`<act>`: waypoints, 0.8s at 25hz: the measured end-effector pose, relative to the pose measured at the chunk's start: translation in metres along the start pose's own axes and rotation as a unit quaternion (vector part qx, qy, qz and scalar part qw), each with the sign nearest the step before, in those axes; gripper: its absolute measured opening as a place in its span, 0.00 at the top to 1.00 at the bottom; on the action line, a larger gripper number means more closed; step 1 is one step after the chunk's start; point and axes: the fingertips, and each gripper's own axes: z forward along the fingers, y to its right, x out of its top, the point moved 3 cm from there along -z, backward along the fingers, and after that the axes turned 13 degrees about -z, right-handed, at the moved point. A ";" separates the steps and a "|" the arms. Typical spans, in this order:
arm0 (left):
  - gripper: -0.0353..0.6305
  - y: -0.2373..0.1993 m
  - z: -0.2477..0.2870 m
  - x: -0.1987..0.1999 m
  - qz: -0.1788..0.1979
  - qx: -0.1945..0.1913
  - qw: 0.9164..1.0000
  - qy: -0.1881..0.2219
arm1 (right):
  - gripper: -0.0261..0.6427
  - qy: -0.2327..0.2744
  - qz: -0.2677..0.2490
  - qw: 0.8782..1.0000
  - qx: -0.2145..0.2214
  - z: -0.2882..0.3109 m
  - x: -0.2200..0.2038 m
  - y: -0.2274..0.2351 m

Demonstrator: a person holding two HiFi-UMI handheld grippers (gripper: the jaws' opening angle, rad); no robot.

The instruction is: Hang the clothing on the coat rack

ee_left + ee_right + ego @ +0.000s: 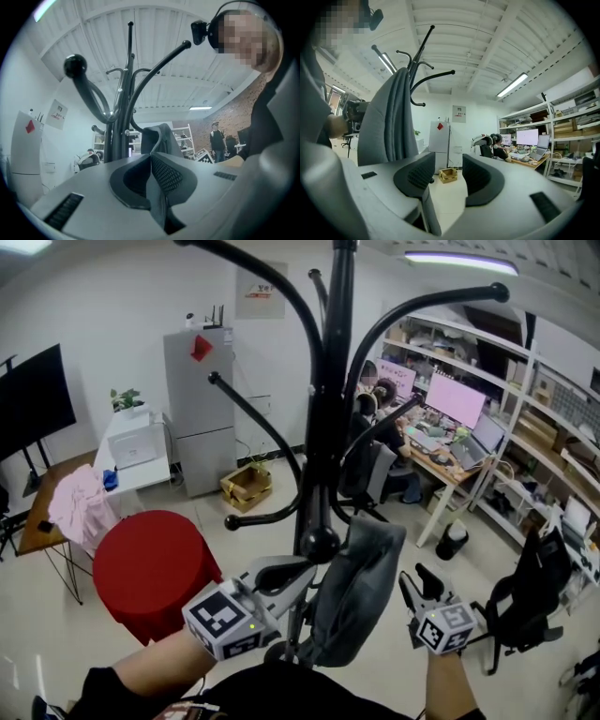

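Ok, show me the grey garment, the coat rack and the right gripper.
grey garment (361,582), head view, middle of the fabric.
coat rack (335,381), head view, on its black centre pole.
right gripper (419,585), head view, midway between its open fingertips.

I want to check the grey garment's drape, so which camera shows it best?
The head view: the grey garment shows nearly whole, held up beside the coat rack. The left gripper view shows only a fold pinched between the jaws; the right gripper view shows one side of it at the left.
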 end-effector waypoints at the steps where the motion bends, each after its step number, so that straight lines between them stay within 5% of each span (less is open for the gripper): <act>1: 0.95 -0.003 -0.006 -0.003 -0.004 0.003 1.000 -0.006 | 0.71 -0.003 0.001 1.000 0.000 -0.005 -0.003 -0.005; 7: 0.95 -0.032 -0.050 -0.012 0.002 -0.002 1.000 -0.003 | 0.71 -0.034 0.027 0.999 -0.026 -0.042 -0.020 -0.048; 14: 0.95 -0.088 -0.124 -0.039 -0.015 -0.026 0.999 -0.045 | 0.71 -0.068 0.081 0.989 -0.102 -0.075 -0.039 -0.143; 20: 0.95 -0.145 -0.210 -0.051 -0.033 -0.016 0.996 -0.076 | 0.71 -0.065 0.096 0.989 -0.090 -0.042 -0.024 -0.258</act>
